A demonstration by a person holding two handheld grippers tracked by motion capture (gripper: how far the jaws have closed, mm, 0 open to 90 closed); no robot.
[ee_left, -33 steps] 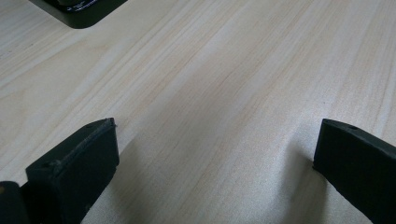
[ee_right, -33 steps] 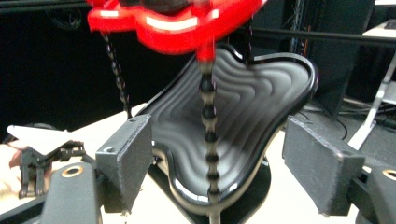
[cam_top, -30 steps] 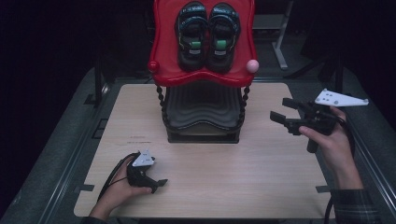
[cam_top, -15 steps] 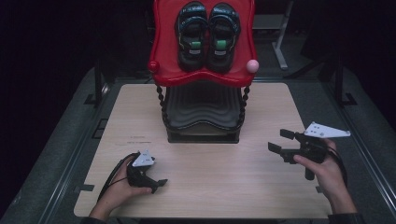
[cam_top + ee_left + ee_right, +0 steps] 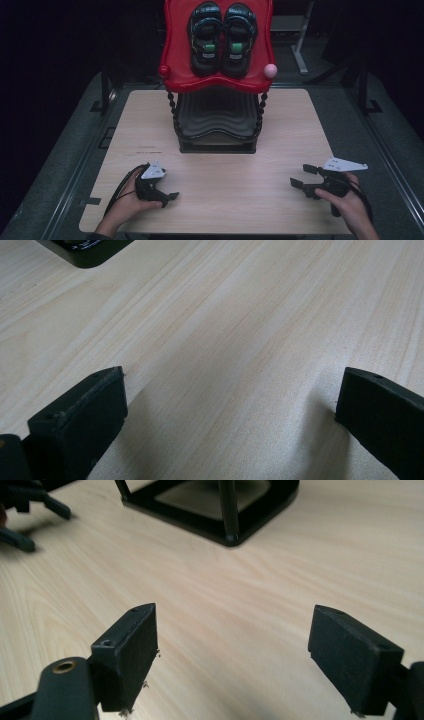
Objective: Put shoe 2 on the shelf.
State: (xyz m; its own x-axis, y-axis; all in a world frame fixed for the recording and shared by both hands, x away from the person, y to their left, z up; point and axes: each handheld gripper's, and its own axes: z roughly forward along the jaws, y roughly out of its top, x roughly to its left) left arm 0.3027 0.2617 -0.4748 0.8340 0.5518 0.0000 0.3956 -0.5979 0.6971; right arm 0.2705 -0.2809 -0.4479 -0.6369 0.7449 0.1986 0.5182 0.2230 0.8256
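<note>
Low: both hand-held grippers, left (image 5: pixel 172 196) and right (image 5: pixel 298 177), gape wide, empty, over pale woodgrain table (image 5: pixel 235 175).

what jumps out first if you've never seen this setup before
The bright red top shelf of the rack at the far middle of the table, carrying a pair of black sandals side by side. Next, the two hand-held grippers near the table's front edge: the left hand-held gripper resting low on the pale wood table, the right hand-held gripper with jaws apart and nothing between them.
</note>
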